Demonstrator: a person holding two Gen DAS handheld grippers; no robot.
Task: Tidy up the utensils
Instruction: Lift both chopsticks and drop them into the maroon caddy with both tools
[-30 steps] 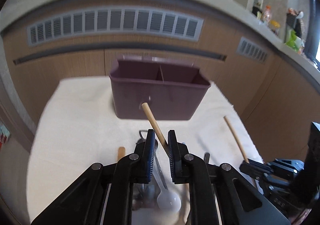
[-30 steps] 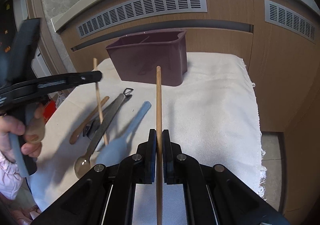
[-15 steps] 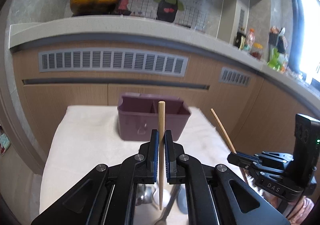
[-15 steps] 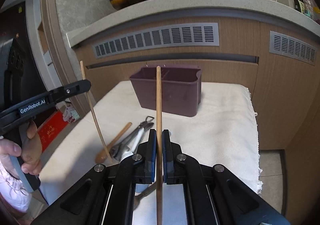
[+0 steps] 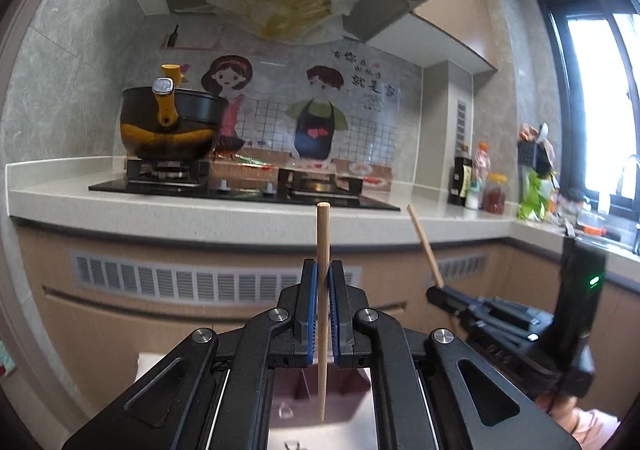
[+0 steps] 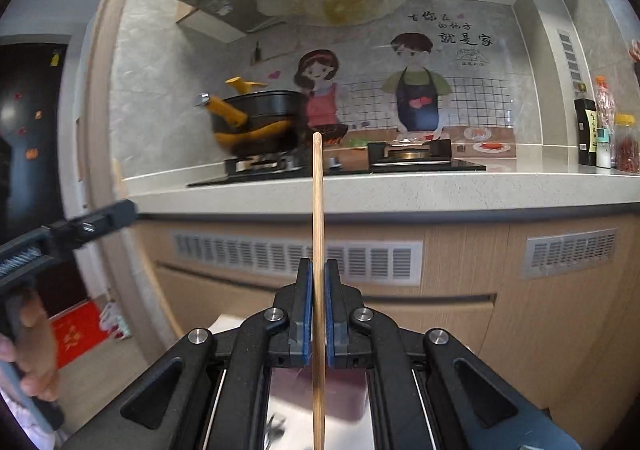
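So both grippers come way up compared with a second ago. The left gripper is clenched on a chopstick, which stands pretty much upright between the blue pads, thick end up, thin tip hanging down below the fingers. Same deal on the other side: the right gripper is clamped on its own chopstick, also near vertical, and a longer stretch of it sticks up above the fingers.

A second ago both cameras looked down at the white cloth with the spoons and tongs on it, and the purple bin sat well ahead. Now the views are tipped up at the stove and the pot, and the bin is only a sliver of purple peeking out low between the gripper arms. The cloth and the loose utensils are out of view entirely.

My read: the pick-up part is done for these two, and they're lifted and turned tip-down, hovering about over the bin. I can't tell which compartment each tip lines up with, since the arms block most of the bin. Next would be lowering and letting go, I'd guess.
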